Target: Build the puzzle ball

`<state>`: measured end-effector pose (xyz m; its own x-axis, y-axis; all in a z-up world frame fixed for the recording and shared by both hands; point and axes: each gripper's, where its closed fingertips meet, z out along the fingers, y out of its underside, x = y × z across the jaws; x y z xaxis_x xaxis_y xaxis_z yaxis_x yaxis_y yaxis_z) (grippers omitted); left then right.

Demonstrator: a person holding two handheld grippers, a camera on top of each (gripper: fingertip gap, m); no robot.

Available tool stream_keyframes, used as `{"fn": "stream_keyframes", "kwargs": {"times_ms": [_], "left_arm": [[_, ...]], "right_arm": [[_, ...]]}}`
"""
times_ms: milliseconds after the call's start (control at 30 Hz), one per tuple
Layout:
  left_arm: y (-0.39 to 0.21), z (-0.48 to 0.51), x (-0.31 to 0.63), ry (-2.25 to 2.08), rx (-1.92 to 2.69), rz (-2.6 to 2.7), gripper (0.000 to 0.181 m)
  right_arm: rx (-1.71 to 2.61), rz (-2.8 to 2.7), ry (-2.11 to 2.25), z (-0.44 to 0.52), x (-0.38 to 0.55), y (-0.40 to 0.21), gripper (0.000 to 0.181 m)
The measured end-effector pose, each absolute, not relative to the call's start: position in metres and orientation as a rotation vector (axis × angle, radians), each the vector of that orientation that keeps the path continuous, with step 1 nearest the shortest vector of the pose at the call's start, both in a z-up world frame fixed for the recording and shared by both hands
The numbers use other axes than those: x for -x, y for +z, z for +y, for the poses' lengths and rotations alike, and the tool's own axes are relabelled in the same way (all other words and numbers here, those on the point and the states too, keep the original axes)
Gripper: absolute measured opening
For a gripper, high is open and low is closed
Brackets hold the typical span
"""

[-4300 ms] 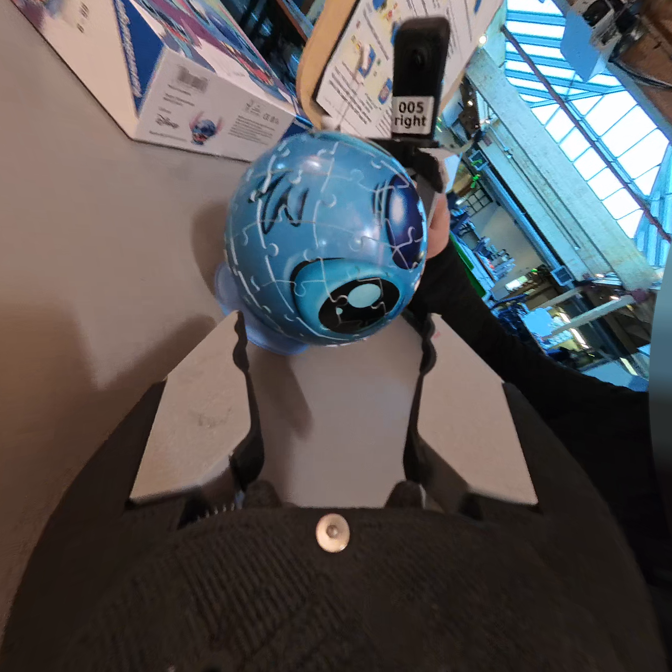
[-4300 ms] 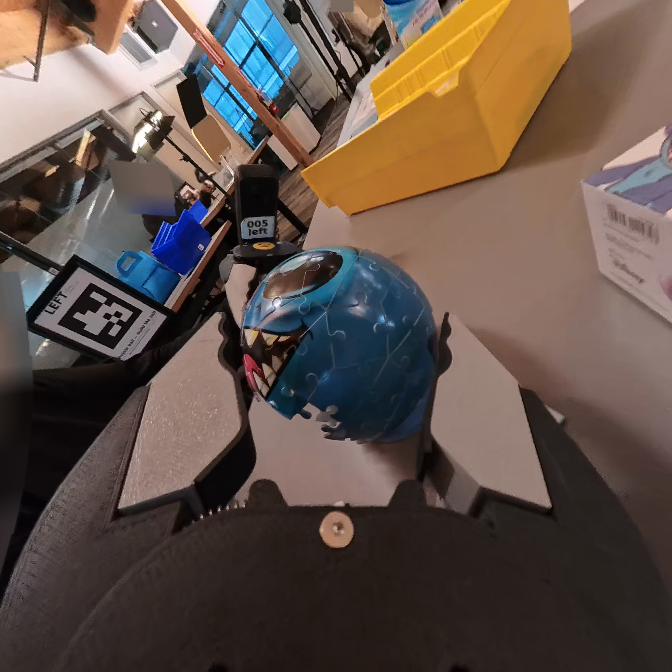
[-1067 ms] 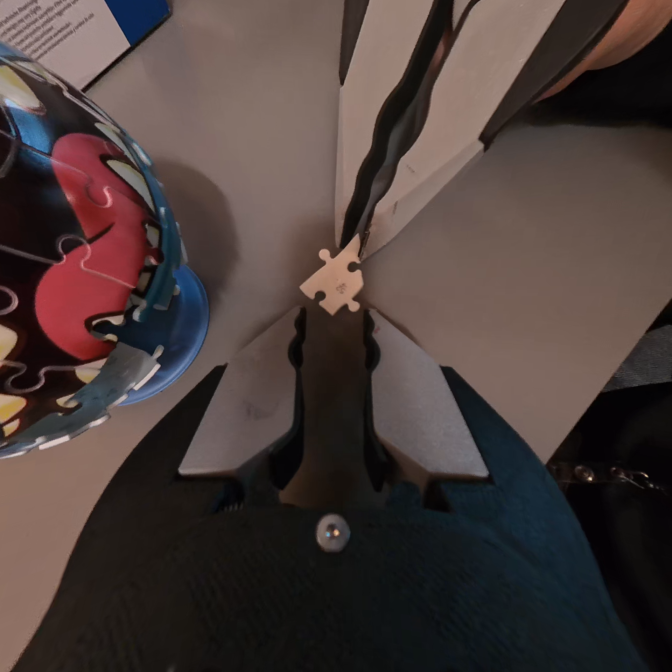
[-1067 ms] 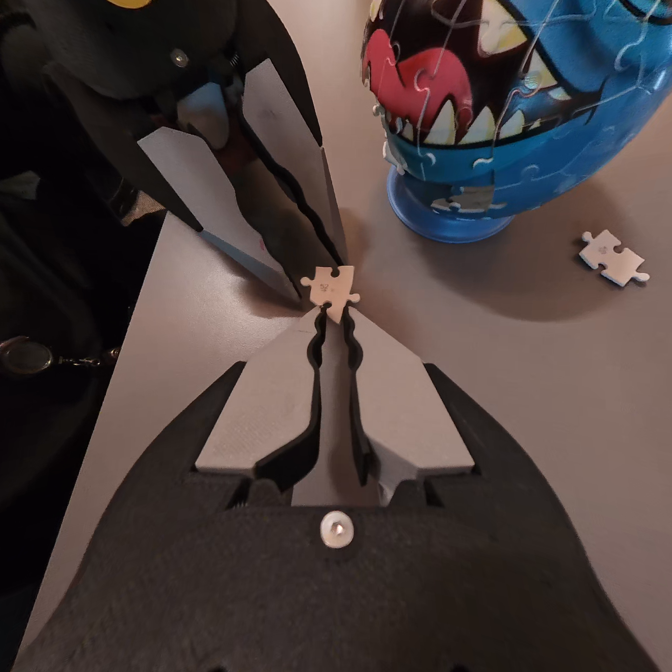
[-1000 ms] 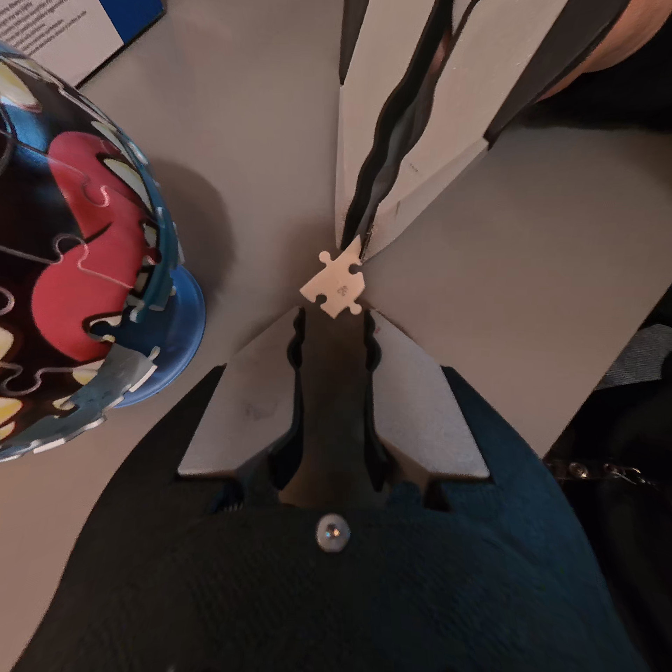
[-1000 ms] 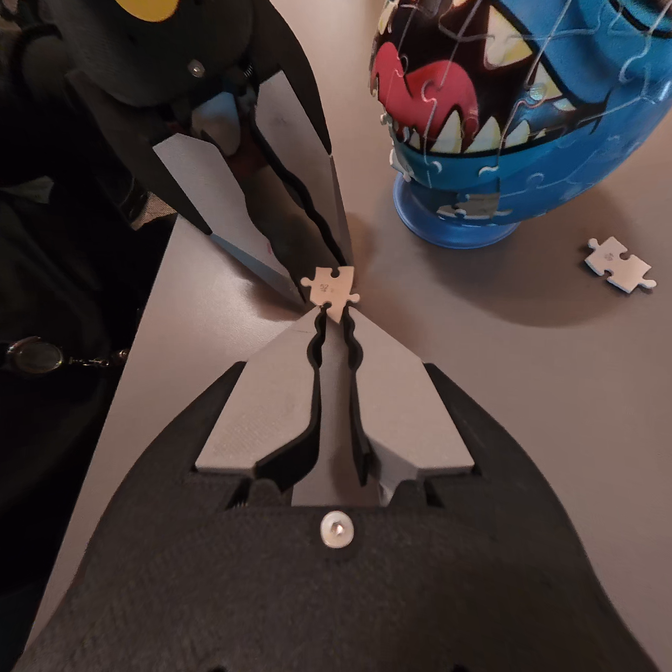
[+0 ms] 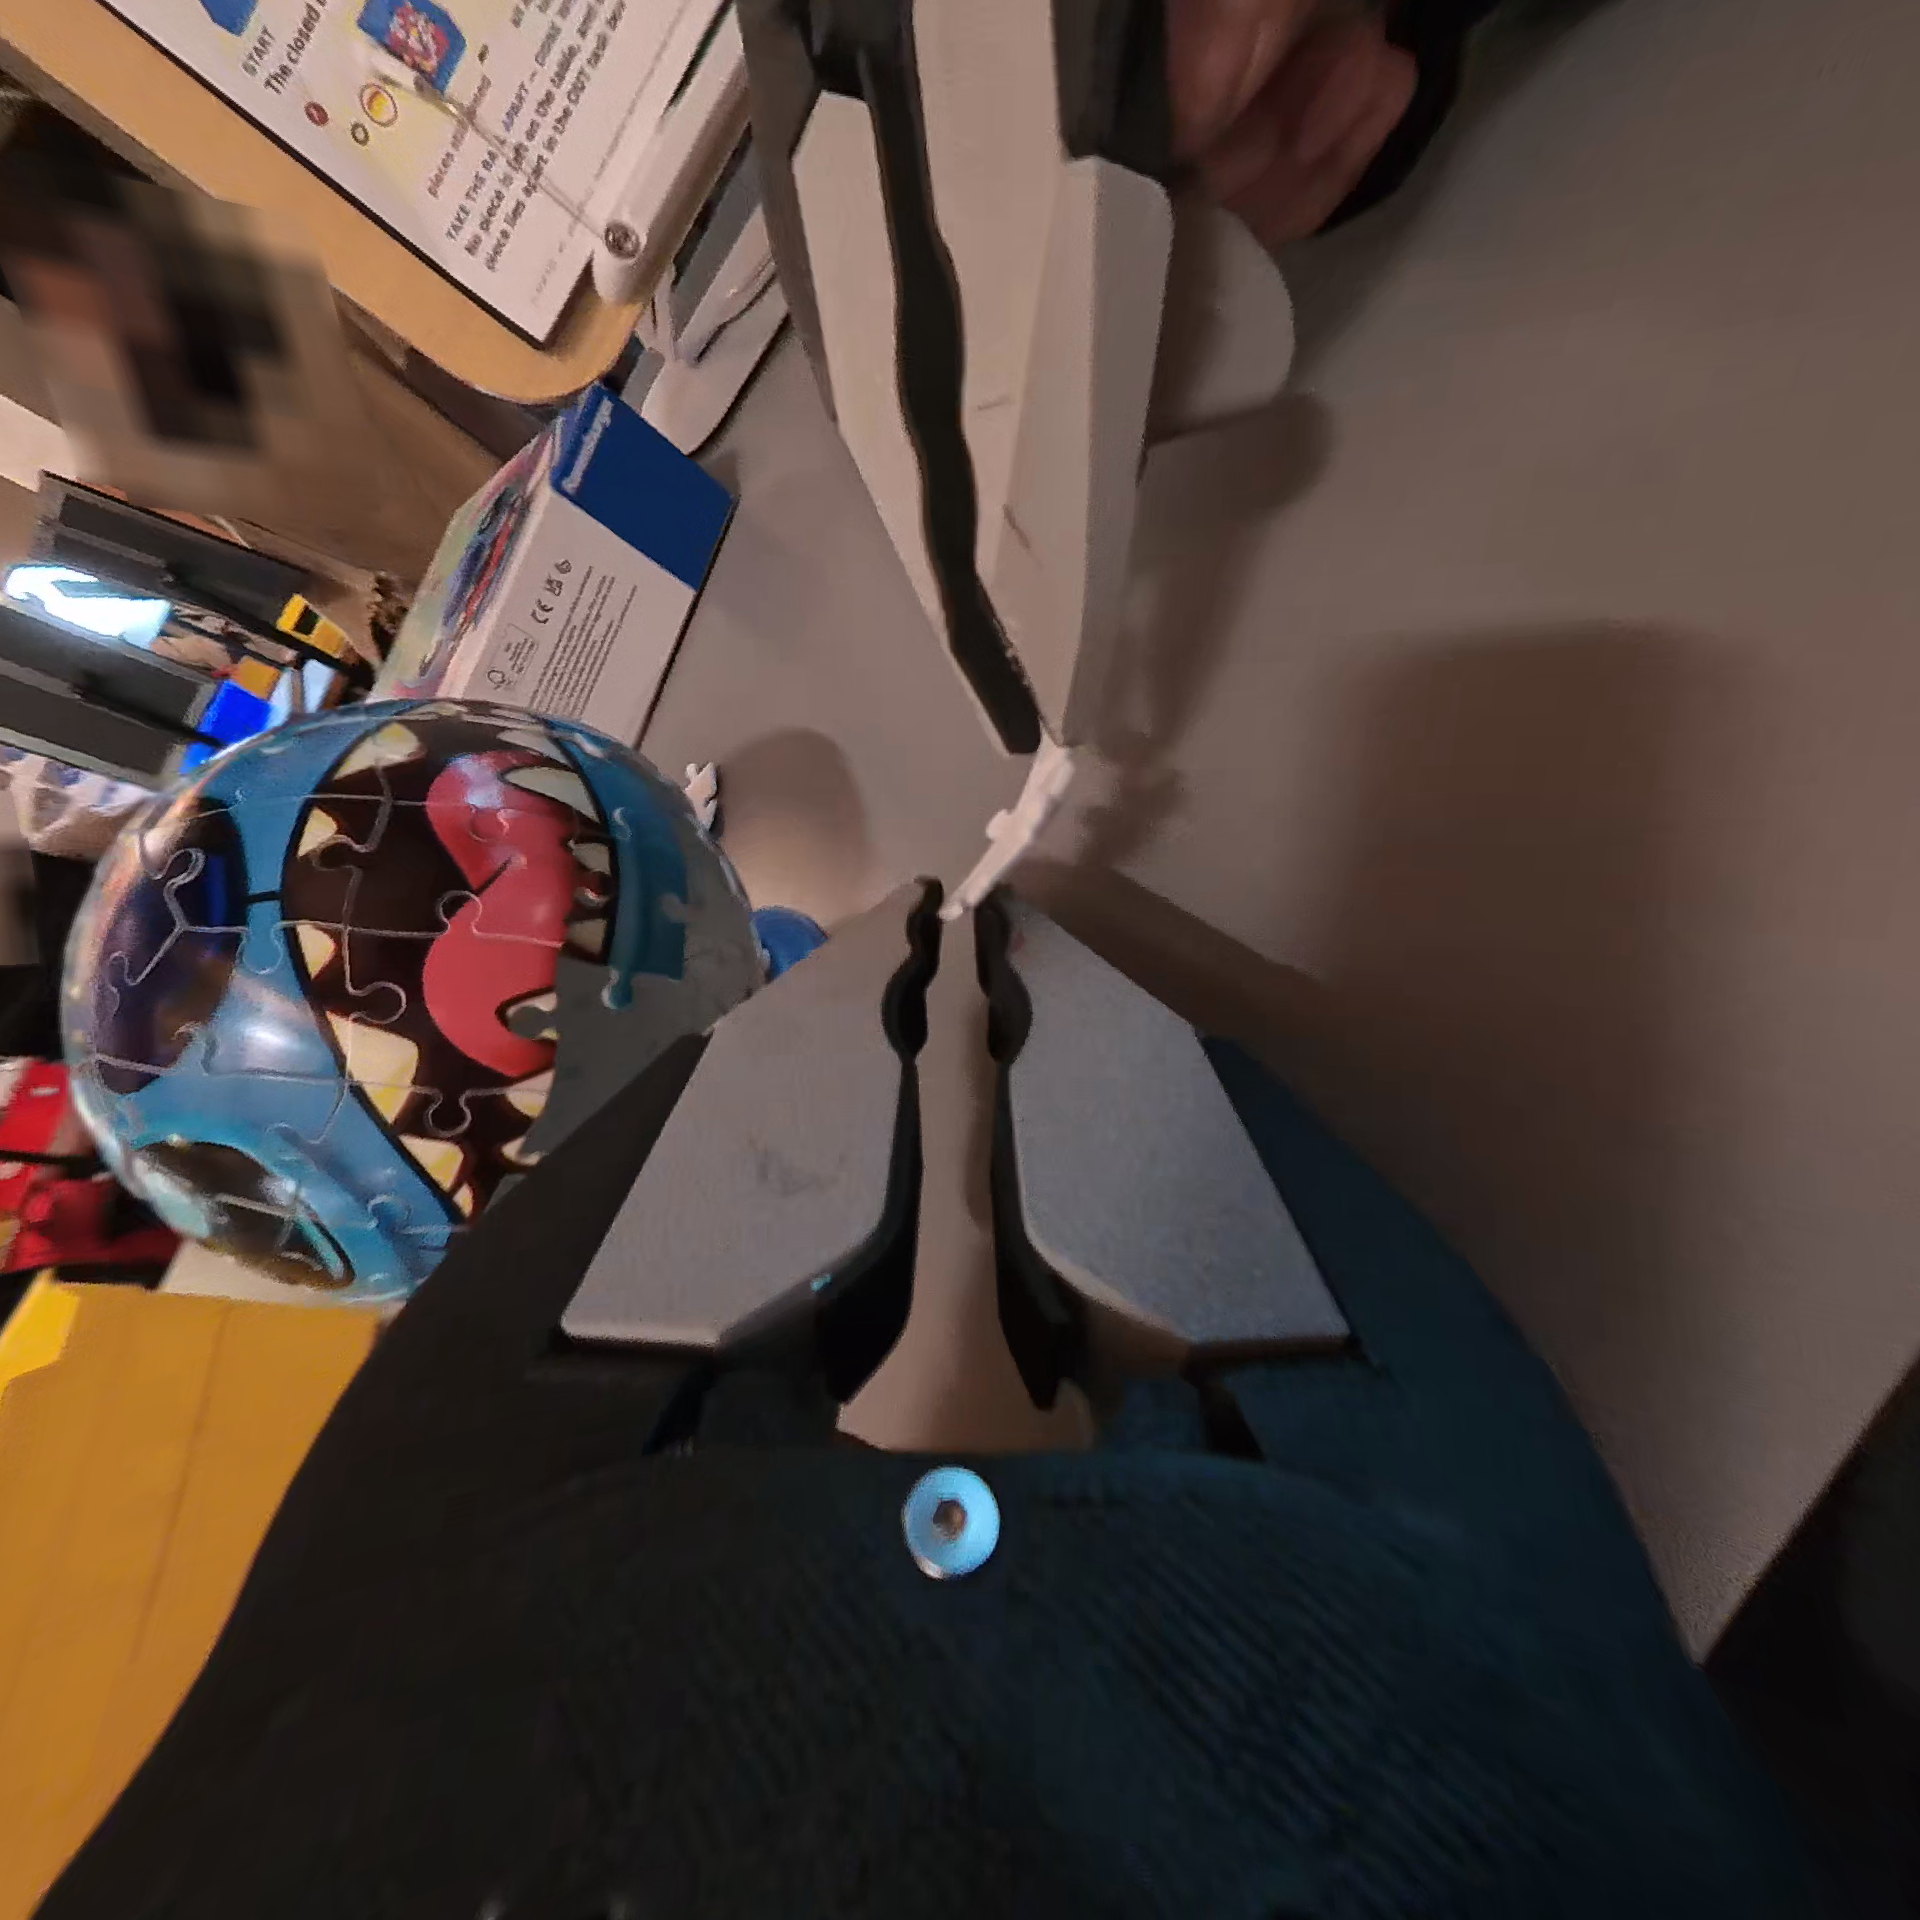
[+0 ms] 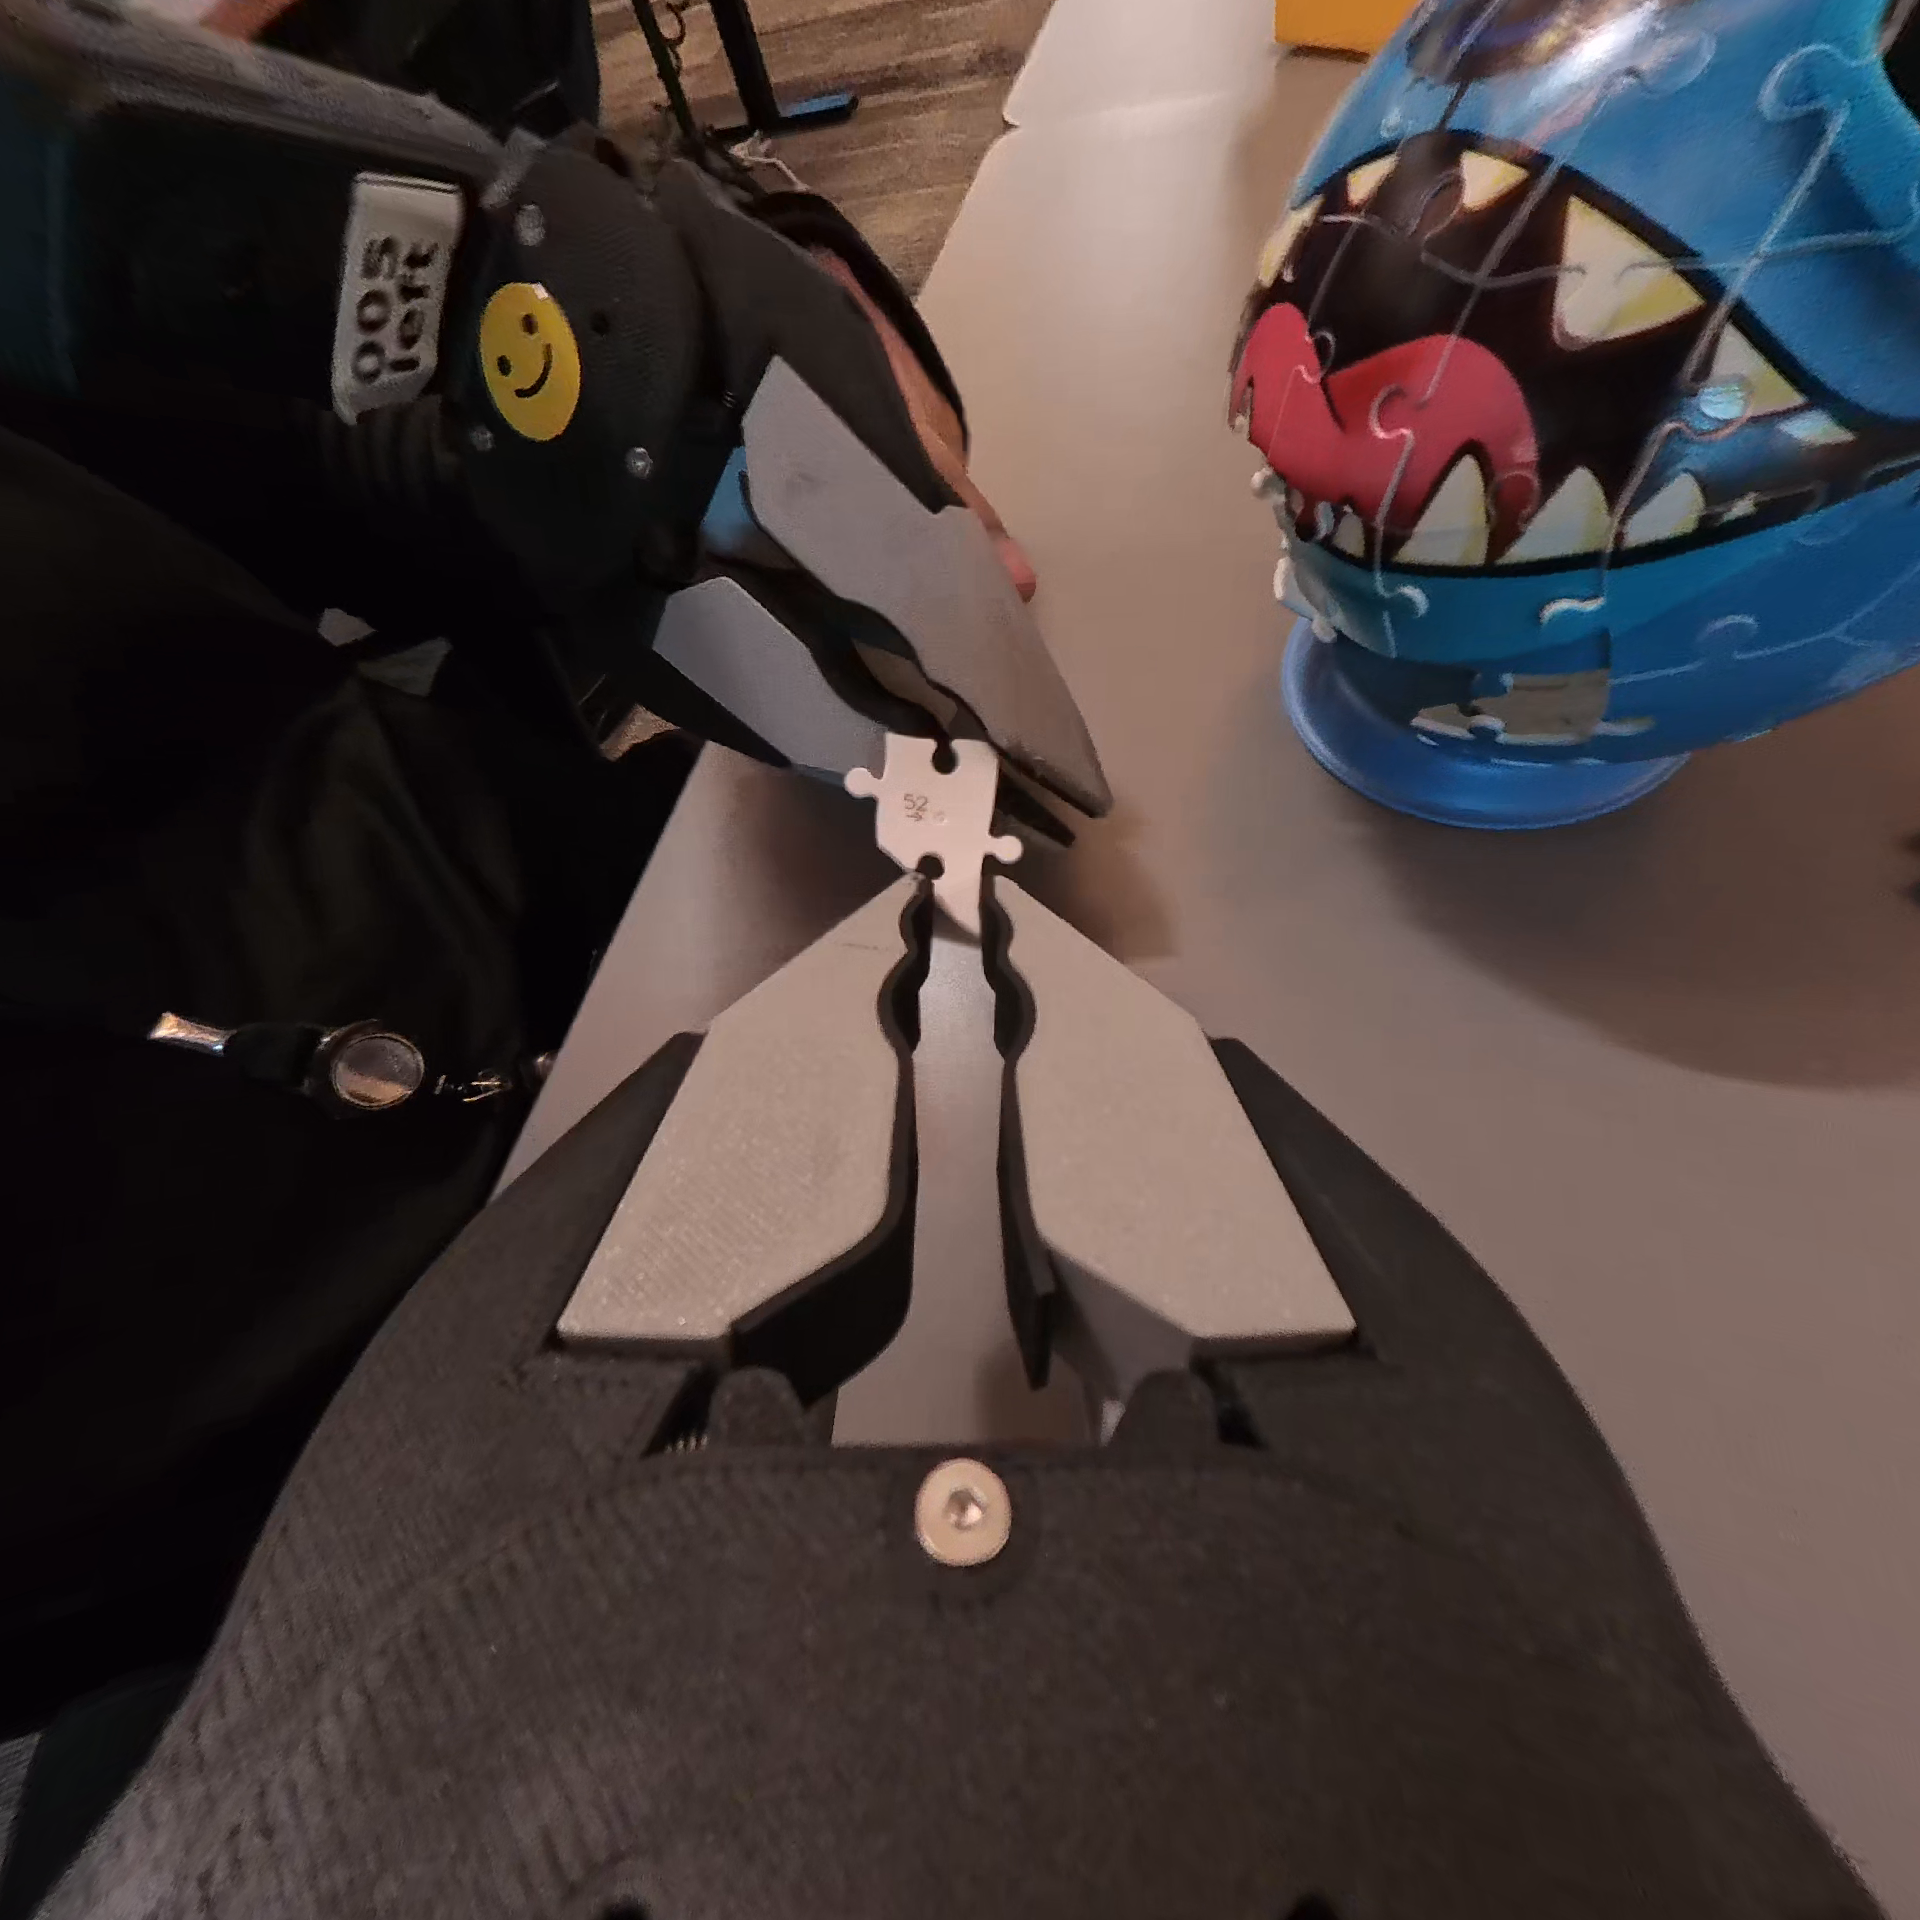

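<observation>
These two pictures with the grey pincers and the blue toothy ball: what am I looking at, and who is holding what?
No robot here: a person holds a two-finger gripper in each hand, each carrying a camera looking along its fingers. One picture is from the left gripper, the other from the right gripper. Both grippers pinch one pale puzzle piece between them, above the grey table. The nearly finished puzzle ball sits on its blue stand, with a gap low down. Its box lies behind.

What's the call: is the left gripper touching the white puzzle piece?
Touching. In the right wrist view, the left gripper's tips close over the upper right edge of the puzzle piece. The right gripper pinches its lower edge.
</observation>
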<state>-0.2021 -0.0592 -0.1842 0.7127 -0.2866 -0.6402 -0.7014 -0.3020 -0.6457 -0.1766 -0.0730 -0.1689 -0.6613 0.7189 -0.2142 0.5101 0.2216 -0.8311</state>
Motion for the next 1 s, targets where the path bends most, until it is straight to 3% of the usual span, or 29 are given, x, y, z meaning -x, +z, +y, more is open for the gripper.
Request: {"fn": "stream_keyframes", "kwargs": {"times_ms": [167, 433, 600, 1000], "left_arm": [[-0.192, -0.059, 0.215, 0.696, 1.926, 0.797, 0.0], [-0.193, -0.058, 0.224, 1.08, 1.861, 0.969, 0.0], [-0.187, -0.059, 0.22, 1.083, 1.85, 0.963, 0.0], [-0.186, -0.068, 0.206, 0.97, 1.841, 0.94, 0.0]], "right_arm": [[1.224, -2.214, 1.302, -0.055, 0.184, -0.172, 0.01], [0.95, -2.159, 1.079, -0.076, 0.192, -0.164, 0.025], [0.711, -2.126, 0.696, -0.073, 0.197, -0.173, 0.006], [0.628, -2.133, 0.583, -0.06, 0.196, -0.187, 0.0]]}}
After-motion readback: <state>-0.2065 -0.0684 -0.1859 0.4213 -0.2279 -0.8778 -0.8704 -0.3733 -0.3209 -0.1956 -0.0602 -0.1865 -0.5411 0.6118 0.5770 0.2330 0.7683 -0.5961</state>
